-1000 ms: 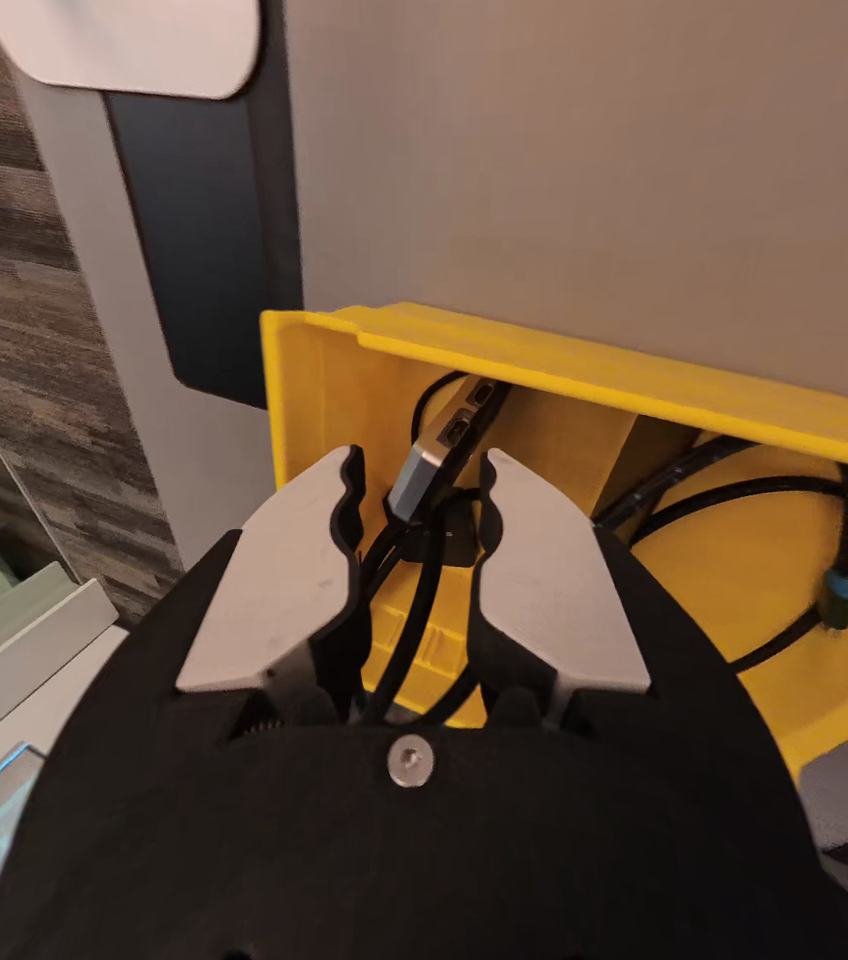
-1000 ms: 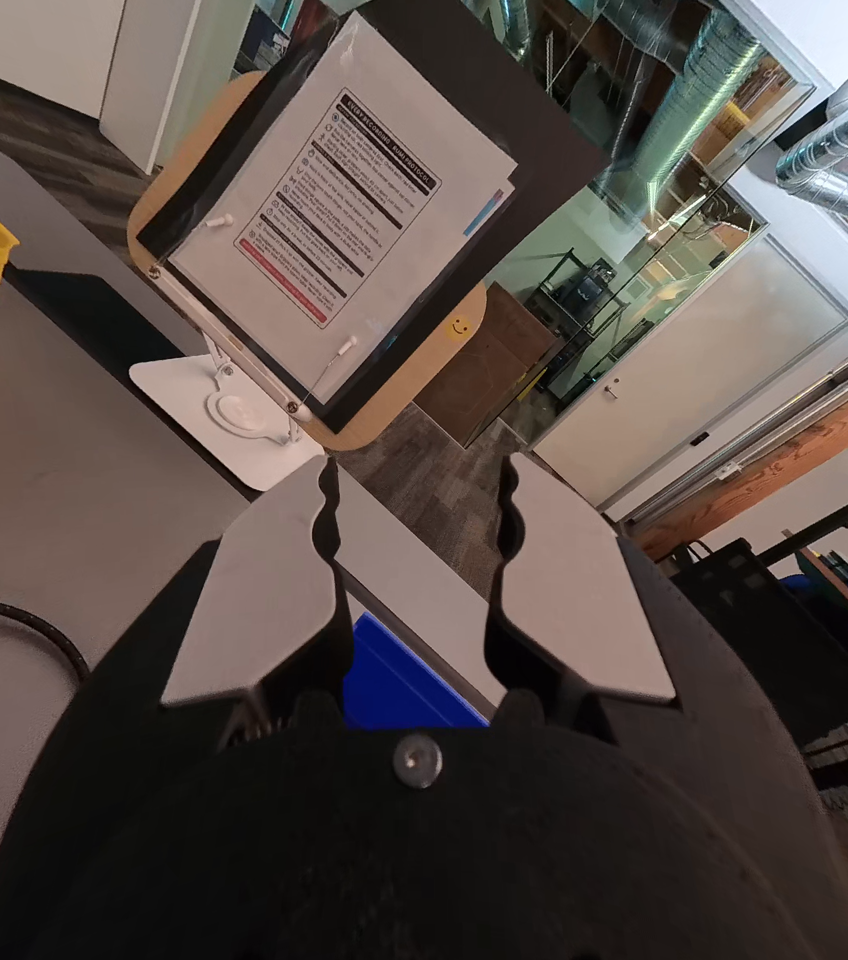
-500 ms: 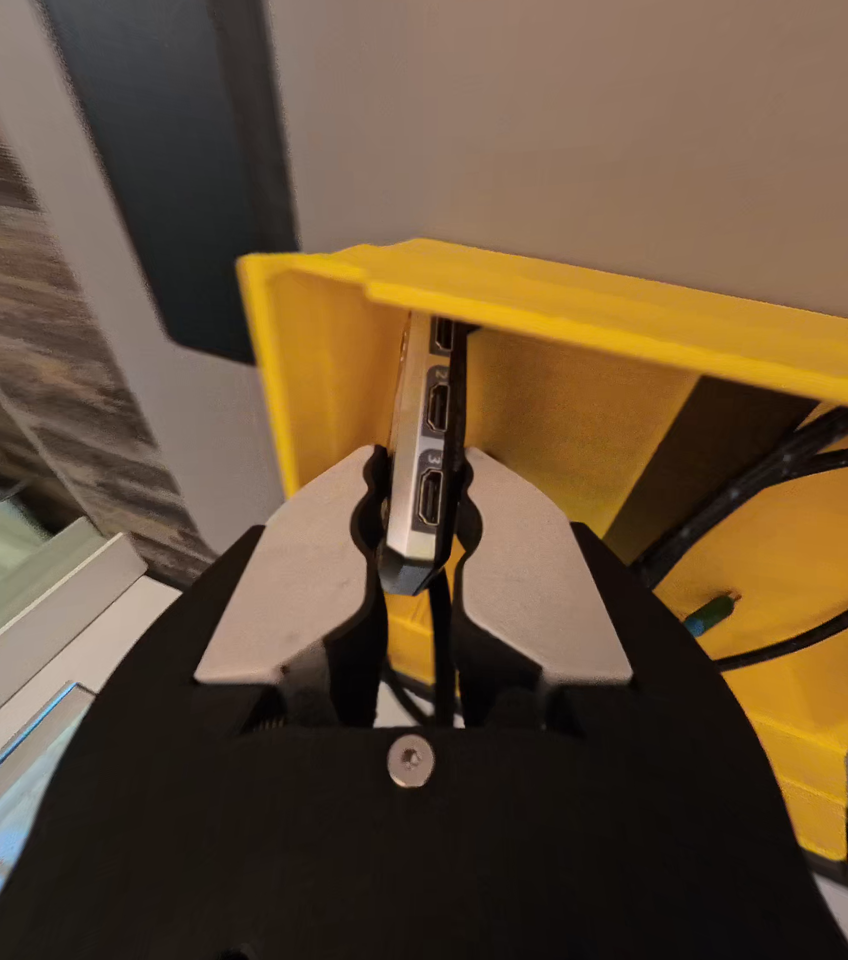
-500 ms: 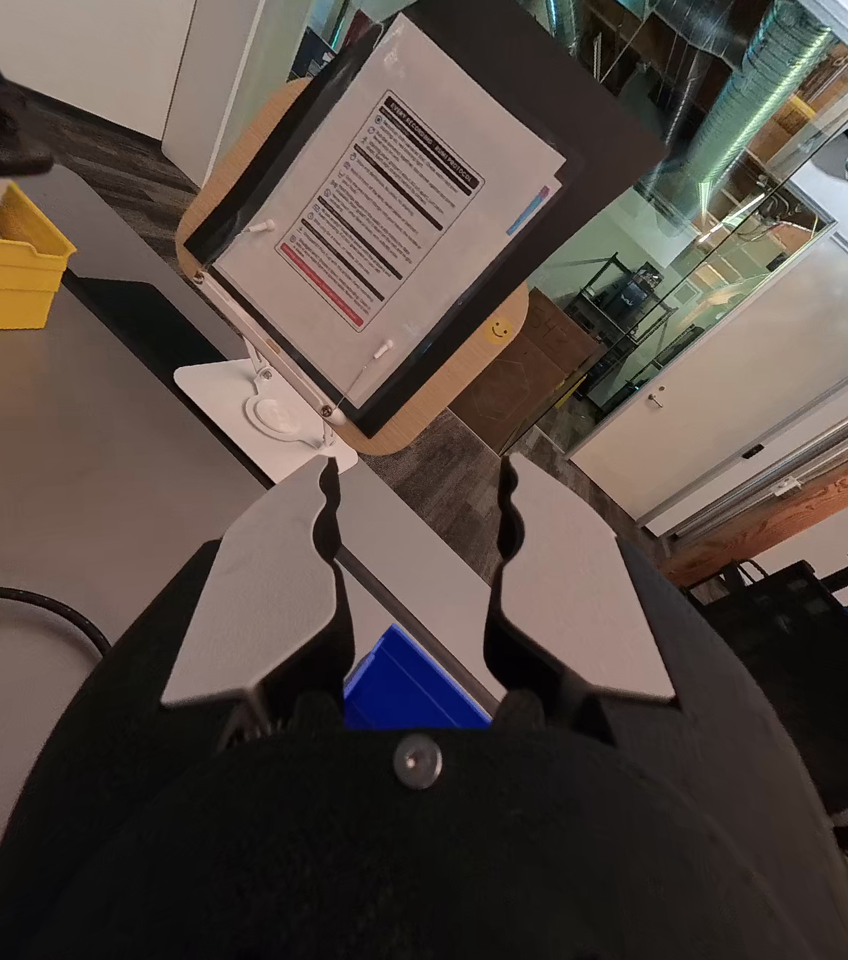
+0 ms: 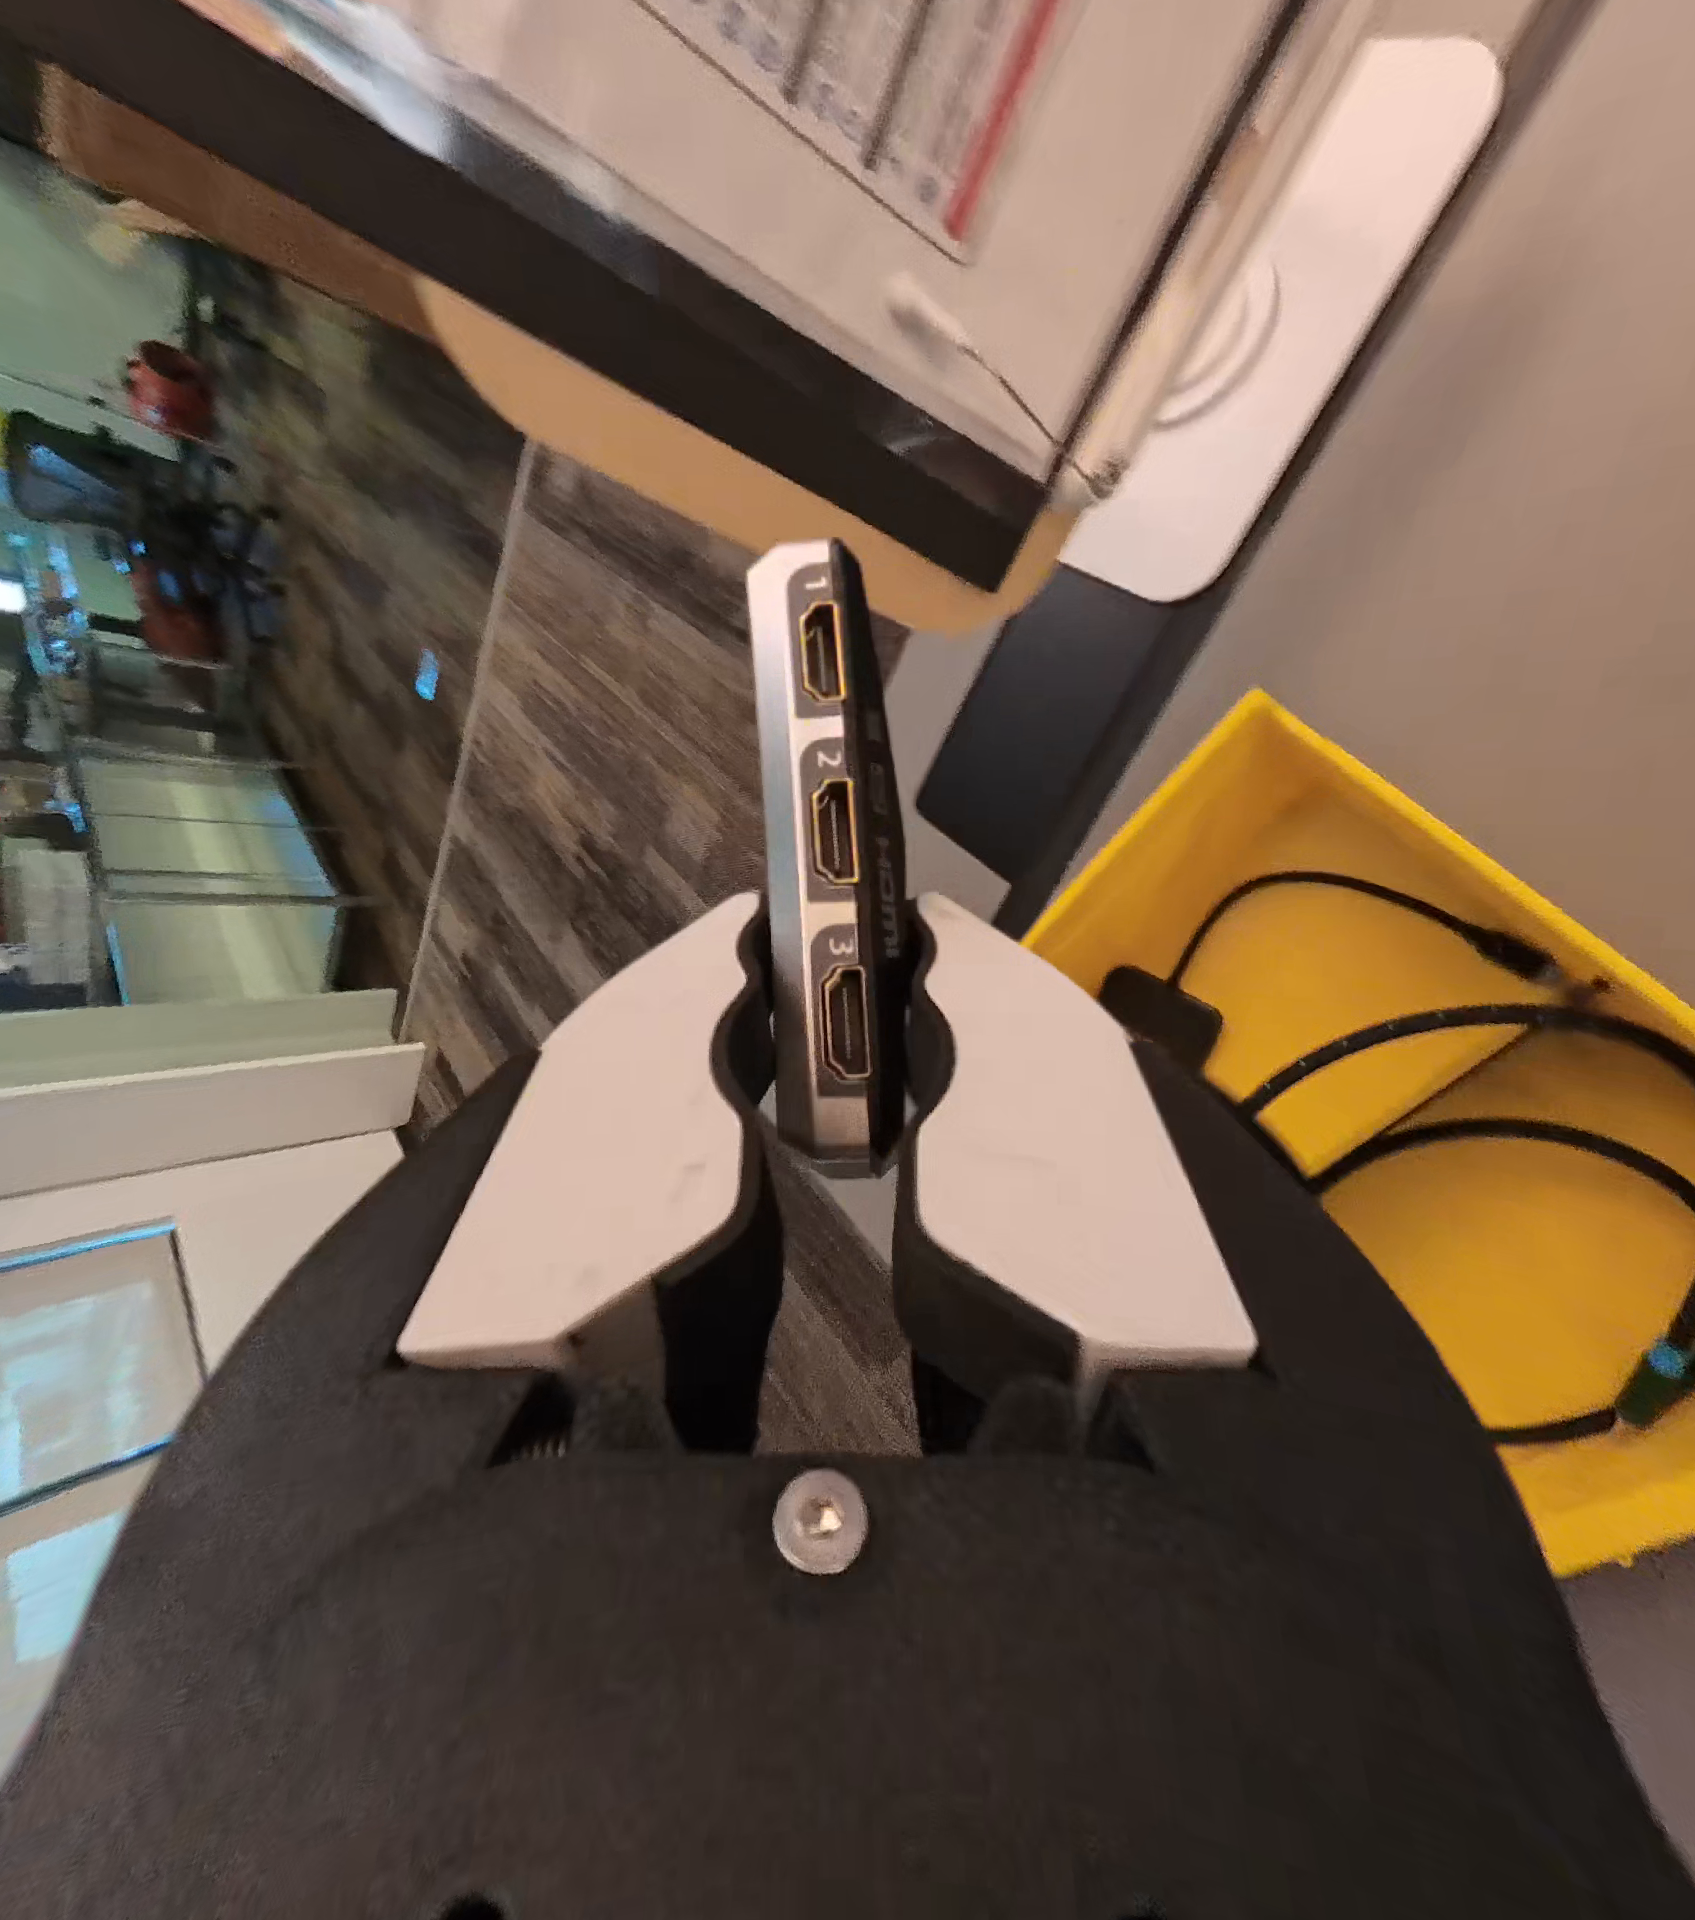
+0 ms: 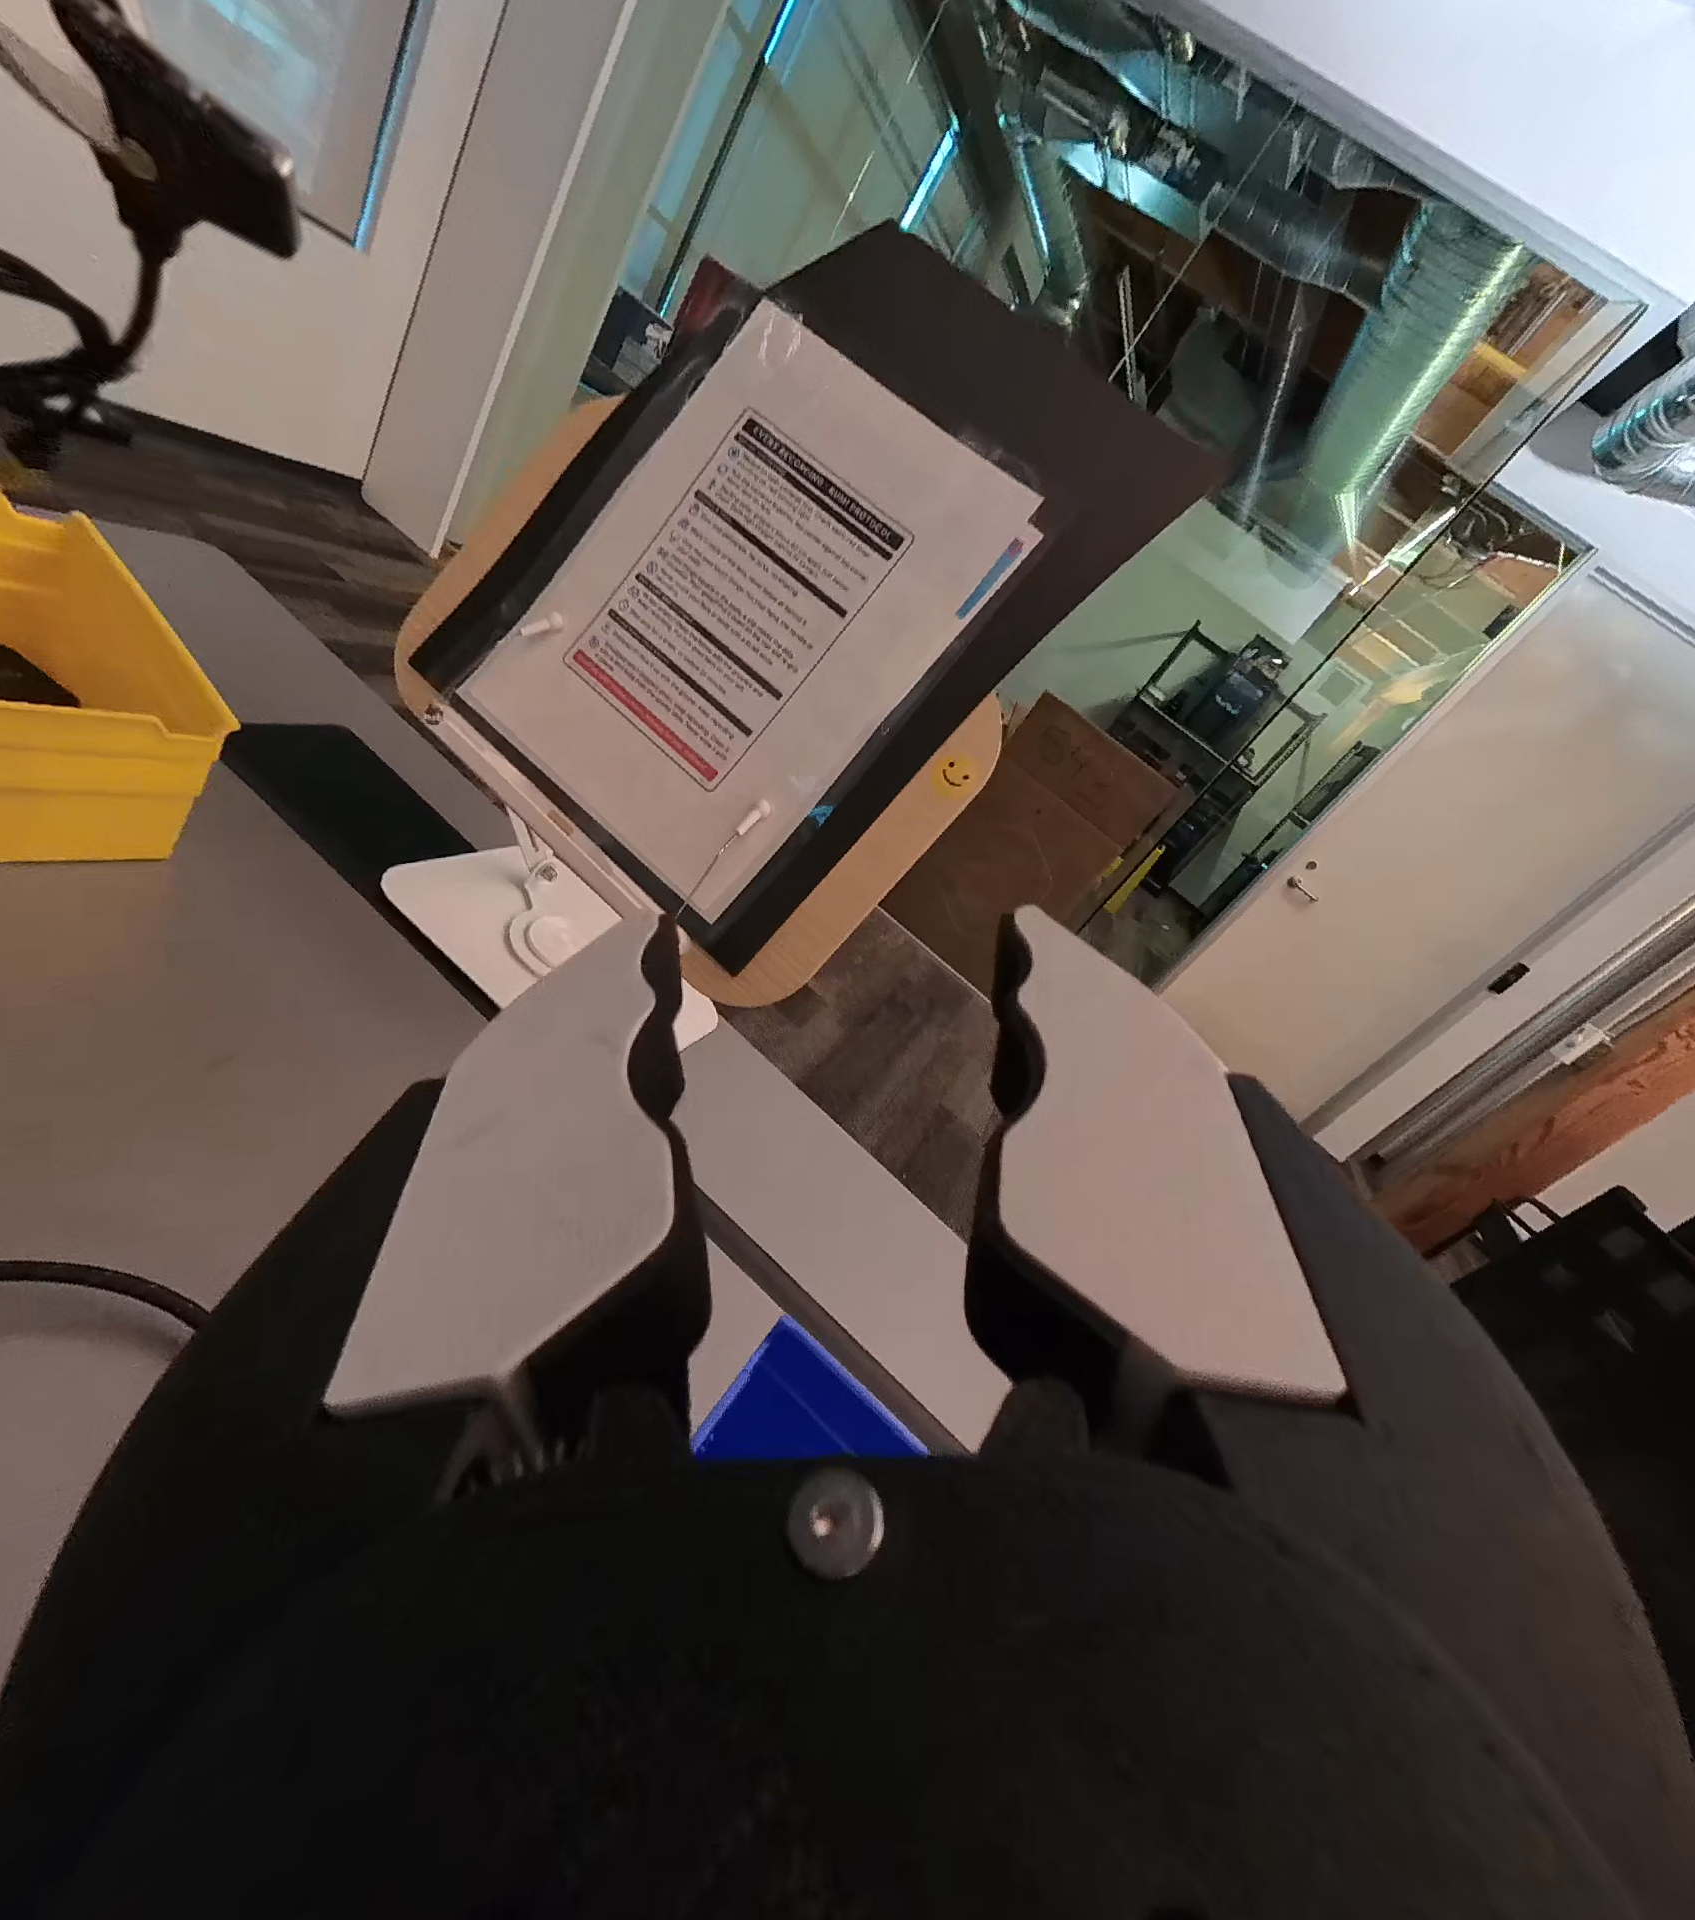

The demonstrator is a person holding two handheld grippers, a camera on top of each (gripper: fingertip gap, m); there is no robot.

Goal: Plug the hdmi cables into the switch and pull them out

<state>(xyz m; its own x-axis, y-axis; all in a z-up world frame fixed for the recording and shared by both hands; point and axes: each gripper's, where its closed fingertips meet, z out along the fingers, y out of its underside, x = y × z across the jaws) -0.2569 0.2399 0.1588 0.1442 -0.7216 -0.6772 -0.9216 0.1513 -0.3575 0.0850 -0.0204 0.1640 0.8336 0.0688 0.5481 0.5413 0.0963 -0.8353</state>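
Surface: grey tabletop (image 6: 147, 1039), yellow plastic bin (image 5: 1445, 1299) holding black HDMI cables (image 5: 1601, 1122).
Left gripper (image 5: 835, 1023): clamped on slim silver three-port switch (image 5: 827, 831), long axis pointing away, ports empty.
Right gripper (image 6: 827, 1023): spread, holding nothing, well apart from cables.

A grey worktop (image 6: 147, 1039) carries everything here. On it sits a yellow bin (image 6: 43, 769), near the far edge, with a flat black pad (image 6: 344, 790) lying on the worktop just beside its corner. In the left wrist view the bin (image 5: 1653, 1475) holds coiled black cables (image 5: 1549, 1132) and a small black box (image 5: 1160, 1013). Past the pad, a white base plate (image 6: 500, 914) rests on the worktop and bears a tilted board with a printed sheet (image 6: 718, 644). Nearer the camera, a single black cable (image 6: 64, 1278) curves across the bare grey surface. Below the worktop's edge the floor (image 6: 874, 1029) shows grey-brown carpet.
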